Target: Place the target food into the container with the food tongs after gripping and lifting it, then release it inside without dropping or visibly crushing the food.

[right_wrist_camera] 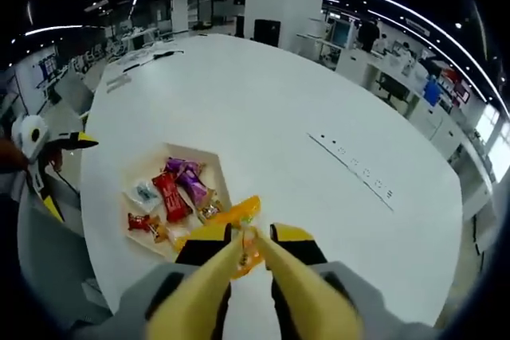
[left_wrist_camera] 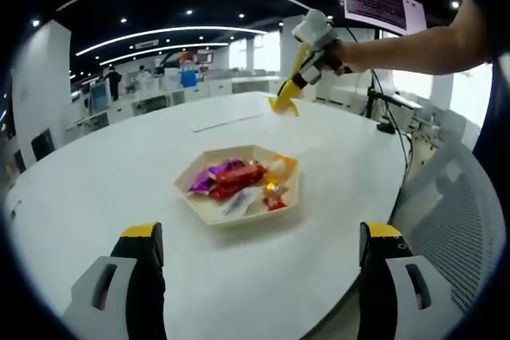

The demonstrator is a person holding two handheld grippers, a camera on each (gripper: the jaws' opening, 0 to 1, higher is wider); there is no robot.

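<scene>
My left tool [left_wrist_camera: 259, 248] hangs low over the white desk [left_wrist_camera: 96, 189], jaws spread wide apart with nothing between them. Ahead sits the hexagonal tray [left_wrist_camera: 209, 209] of wrapped sweets [left_wrist_camera: 236, 178]. Beyond it my other hand [left_wrist_camera: 339, 55] holds the right tool [left_wrist_camera: 301, 61] up above the desk, yellow tongs [left_wrist_camera: 284, 102] pointing down.
</scene>
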